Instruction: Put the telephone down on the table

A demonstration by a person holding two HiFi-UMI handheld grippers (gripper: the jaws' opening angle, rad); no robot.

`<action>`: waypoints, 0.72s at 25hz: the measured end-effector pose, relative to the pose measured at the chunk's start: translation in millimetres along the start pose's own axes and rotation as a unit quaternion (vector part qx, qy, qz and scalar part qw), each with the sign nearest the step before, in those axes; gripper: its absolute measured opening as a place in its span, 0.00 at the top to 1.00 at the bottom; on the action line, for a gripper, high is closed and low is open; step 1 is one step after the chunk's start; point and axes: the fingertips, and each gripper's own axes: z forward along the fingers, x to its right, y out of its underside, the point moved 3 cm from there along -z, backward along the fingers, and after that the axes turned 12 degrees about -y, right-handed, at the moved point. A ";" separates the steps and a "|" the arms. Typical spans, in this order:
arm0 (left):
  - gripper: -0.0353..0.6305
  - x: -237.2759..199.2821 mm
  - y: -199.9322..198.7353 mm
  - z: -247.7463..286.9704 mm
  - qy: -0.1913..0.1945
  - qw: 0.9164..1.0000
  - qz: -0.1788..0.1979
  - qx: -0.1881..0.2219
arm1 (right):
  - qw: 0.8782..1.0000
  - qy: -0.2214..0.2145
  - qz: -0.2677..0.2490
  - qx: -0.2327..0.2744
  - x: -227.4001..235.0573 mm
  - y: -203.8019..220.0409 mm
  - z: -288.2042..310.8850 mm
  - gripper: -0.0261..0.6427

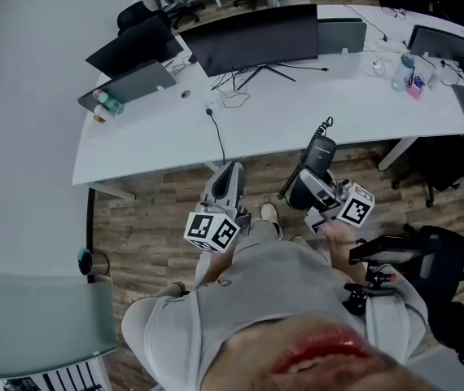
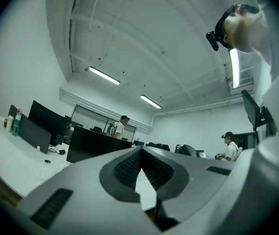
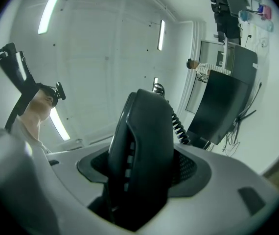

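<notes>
Counter comes first: the long white curved counter spans the upper half of the head view, carrying a wide black monitor. Below its near edge, over the wood floor at centre frame, the black plastic telephone handset stands upright, clamped round its lower body by the right tongs. The left tongs are pressed together on nothing. The coiled black cord at the handset's top looks likely to snag on the counter edge and twist the smooth handset loose.

— Inspector: Class of premises?
— Assessor: Open-plan office. A long white desk carries several monitors and cables; an office chair stands on wood-pattern floor; strip lights run overhead.
</notes>
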 end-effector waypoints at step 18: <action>0.93 -7.2 30.4 103.6 0.076 0.996 -0.009 -0.041 | 1.000 0.007 0.008 0.020 56.8 -30.1 19.8 0.48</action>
